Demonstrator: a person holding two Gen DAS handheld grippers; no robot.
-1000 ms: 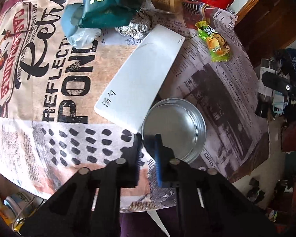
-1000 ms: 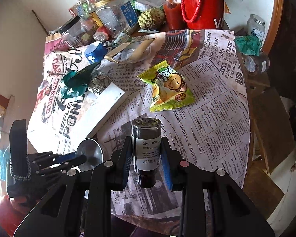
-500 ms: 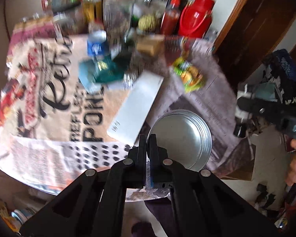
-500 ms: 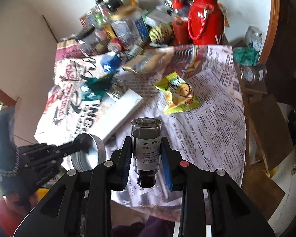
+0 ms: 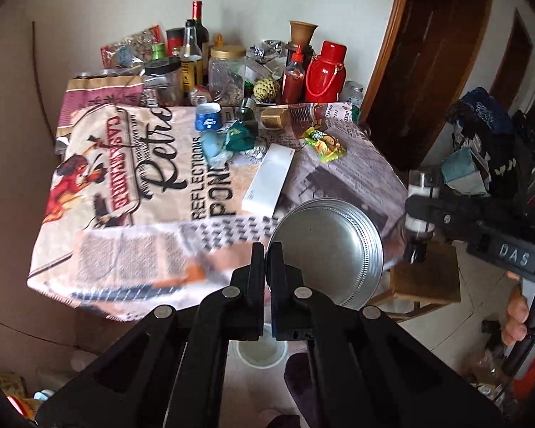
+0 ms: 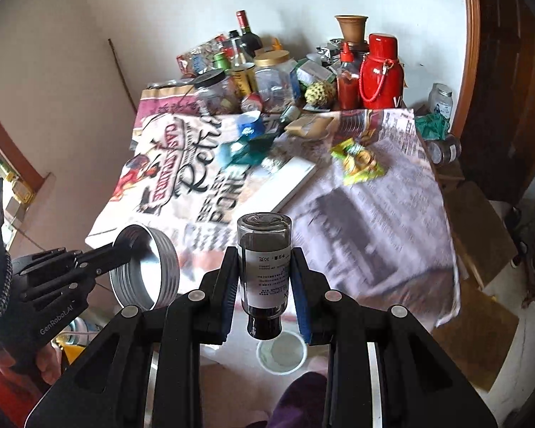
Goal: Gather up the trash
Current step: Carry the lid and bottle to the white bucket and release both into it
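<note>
My left gripper (image 5: 266, 254) is shut on the rim of a round silver tin lid (image 5: 328, 249), held in the air off the table's near edge. My right gripper (image 6: 265, 255) is shut on a small dark glass bottle (image 6: 265, 267) with a white label, its cap toward the camera. The right wrist view has the lid (image 6: 146, 267) at lower left; the left wrist view has the bottle (image 5: 420, 210) at right. On the table (image 5: 125, 192) lie a yellow-green snack wrapper (image 5: 324, 143), a white box (image 5: 269, 182) and a green wrapper (image 5: 240, 137).
A white round container (image 6: 281, 353) stands on the floor below both grippers. Bottles, jars and a red flask (image 5: 326, 73) crowd the table's far edge. A wooden stool (image 5: 424, 278) stands by the table's right corner, with a dark door (image 5: 428, 53) behind it.
My left jaws closed fully on the lid's rim and lifted it off the table. Both grippers rose and drew back from the table with lid and bottle.
</note>
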